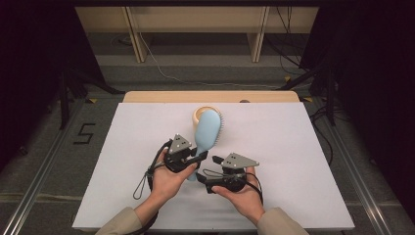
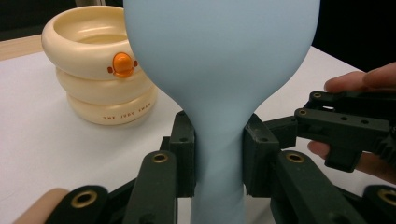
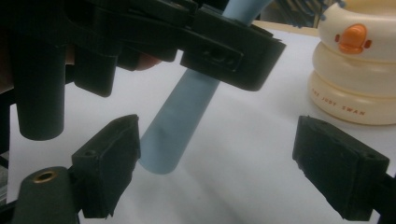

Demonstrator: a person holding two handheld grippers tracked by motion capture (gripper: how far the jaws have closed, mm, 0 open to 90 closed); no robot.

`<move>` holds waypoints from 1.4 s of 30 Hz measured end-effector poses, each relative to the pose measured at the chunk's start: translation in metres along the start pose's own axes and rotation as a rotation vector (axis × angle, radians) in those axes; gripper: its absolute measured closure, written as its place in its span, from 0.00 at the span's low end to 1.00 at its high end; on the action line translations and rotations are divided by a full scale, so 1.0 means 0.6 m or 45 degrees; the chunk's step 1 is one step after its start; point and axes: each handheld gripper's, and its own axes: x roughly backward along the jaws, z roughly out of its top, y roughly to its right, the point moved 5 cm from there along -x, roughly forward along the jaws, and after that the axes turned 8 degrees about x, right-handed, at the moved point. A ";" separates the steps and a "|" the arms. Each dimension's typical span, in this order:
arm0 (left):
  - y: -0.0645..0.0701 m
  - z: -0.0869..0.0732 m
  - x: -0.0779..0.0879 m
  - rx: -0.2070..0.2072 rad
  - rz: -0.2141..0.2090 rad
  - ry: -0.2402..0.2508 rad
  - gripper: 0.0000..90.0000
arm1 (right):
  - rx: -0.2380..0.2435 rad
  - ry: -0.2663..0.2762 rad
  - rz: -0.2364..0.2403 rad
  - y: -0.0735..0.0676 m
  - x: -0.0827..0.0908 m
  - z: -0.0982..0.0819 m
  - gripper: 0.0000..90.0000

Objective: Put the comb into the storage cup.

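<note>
The bench (image 1: 147,196) under its white cover was the biggest thing before me, and my two hands worked near its middle. Above it I held a pale blue hairbrush (image 1: 207,131), its head raised toward the far edge and its bristles turned to the right (seen from the high camera). My left hand-held gripper (image 2: 218,154) was clamped on the brush's narrow neck, both pads pressed against it, the handle end hanging free below. My right hand-held gripper (image 3: 224,163) stood wide open with nothing between its pads, just beside the handle's tip. Behind the brush head sat a cream ringed cup (image 2: 93,74) with an orange duck bill, resting on the bench.
</note>
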 end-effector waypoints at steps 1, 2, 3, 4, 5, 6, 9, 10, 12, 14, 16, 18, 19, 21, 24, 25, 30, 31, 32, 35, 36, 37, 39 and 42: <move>0.001 0.000 0.000 0.000 -0.002 -0.001 0.77 | 0.008 -0.011 0.002 -0.002 -0.004 0.000 0.18; 0.001 0.000 0.000 0.000 -0.002 -0.001 0.77 | 0.008 -0.011 0.002 -0.002 -0.004 0.000 0.18; 0.001 0.000 0.000 -0.001 -0.002 0.000 0.77 | 0.007 -0.017 0.002 -0.003 -0.006 -0.001 0.18; 0.002 0.000 -0.001 0.001 -0.003 0.004 0.77 | 0.004 -0.021 0.002 -0.004 -0.010 -0.001 0.18; 0.002 0.000 -0.001 0.001 -0.003 0.004 0.77 | 0.004 -0.021 0.002 -0.004 -0.010 -0.001 0.18; 0.003 0.001 -0.001 -0.003 -0.005 0.004 0.77 | 0.006 -0.022 0.009 -0.007 -0.014 -0.001 0.18; 0.004 0.000 -0.002 -0.005 -0.008 0.004 0.77 | 0.005 -0.029 0.017 -0.010 -0.020 -0.001 0.19; 0.004 0.000 -0.002 -0.004 -0.008 0.004 0.77 | 0.002 -0.030 0.019 -0.010 -0.023 -0.001 0.19; 0.004 0.000 -0.002 -0.005 -0.007 0.004 0.77 | 0.000 -0.034 0.020 -0.010 -0.025 -0.001 0.19; 0.003 0.000 -0.002 -0.001 -0.004 0.014 0.77 | 0.000 -0.022 0.008 -0.011 -0.029 0.001 0.22; 0.002 0.000 -0.002 0.001 -0.003 0.017 0.77 | 0.002 -0.021 0.002 -0.011 -0.029 0.001 0.23; 0.001 0.001 -0.002 0.011 -0.003 0.020 0.77 | -0.017 -0.020 0.004 -0.011 -0.032 0.001 0.24; 0.001 0.001 -0.001 0.011 -0.003 0.022 0.77 | -0.017 -0.020 0.004 -0.011 -0.032 0.001 0.24; 0.001 0.002 -0.001 0.008 -0.002 0.021 0.77 | -0.026 -0.021 0.004 -0.011 -0.035 -0.001 0.25; 0.002 0.002 0.000 0.010 -0.003 0.025 0.77 | -0.043 -0.023 0.011 -0.012 -0.038 -0.003 0.26; 0.002 0.002 0.000 0.009 -0.003 0.025 0.77 | -0.054 -0.023 0.013 -0.013 -0.039 -0.003 0.28; 0.001 0.000 -0.001 0.006 -0.004 0.020 0.77 | -0.056 -0.036 0.021 -0.017 -0.044 -0.003 0.32; 0.002 0.000 -0.002 0.006 -0.004 0.021 0.77 | -0.057 -0.036 0.020 -0.018 -0.044 -0.003 0.33; 0.004 0.000 -0.002 0.003 -0.006 0.022 0.77 | -0.058 -0.039 0.017 -0.018 -0.046 -0.003 0.34; 0.005 -0.001 -0.002 0.003 -0.008 0.024 0.77 | -0.056 -0.035 0.017 -0.019 -0.047 -0.002 0.37; 0.005 -0.001 -0.003 0.004 -0.009 0.023 0.77 | -0.057 -0.036 0.017 -0.019 -0.048 -0.002 0.39; 0.005 -0.001 -0.003 0.004 -0.009 0.023 0.77 | -0.057 -0.036 0.017 -0.019 -0.048 -0.002 0.39; 0.005 -0.002 -0.003 0.005 -0.009 0.024 0.77 | -0.063 -0.035 0.020 -0.020 -0.050 -0.002 0.42; 0.005 -0.002 -0.003 0.004 -0.009 0.025 0.77 | -0.074 -0.031 0.026 -0.021 -0.052 -0.003 0.45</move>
